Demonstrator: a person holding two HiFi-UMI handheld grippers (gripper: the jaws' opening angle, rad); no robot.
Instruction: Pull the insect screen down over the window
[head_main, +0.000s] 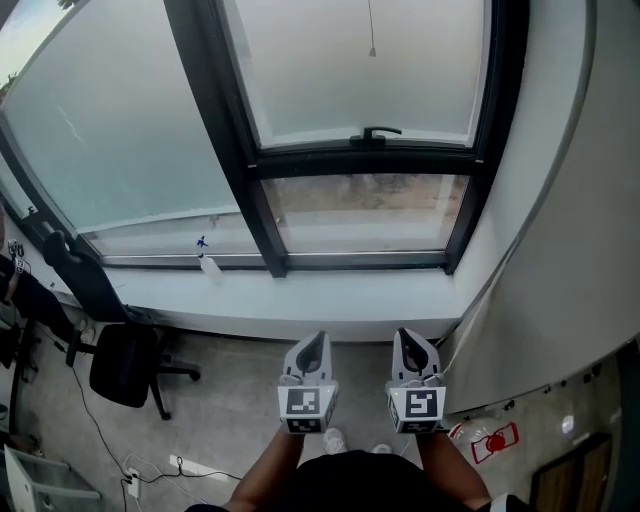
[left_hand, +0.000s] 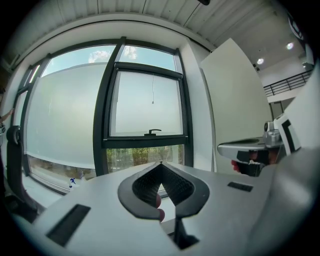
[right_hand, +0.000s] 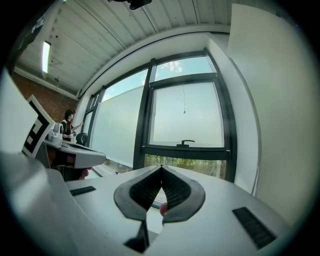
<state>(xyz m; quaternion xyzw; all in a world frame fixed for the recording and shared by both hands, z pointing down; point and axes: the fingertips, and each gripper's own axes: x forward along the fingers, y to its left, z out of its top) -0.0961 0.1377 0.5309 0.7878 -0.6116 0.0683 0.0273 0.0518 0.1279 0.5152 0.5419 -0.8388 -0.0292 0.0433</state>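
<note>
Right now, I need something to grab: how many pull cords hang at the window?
1. The pull cord hangs on the right side of the window, above the black handle. Others may be hidden outside the views.

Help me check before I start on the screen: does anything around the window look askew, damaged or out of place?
Nothing looks damaged or askew. The only stray items are a small pale object lying on the window sill, too small to identify, and a power strip lying loose on the floor.
</note>
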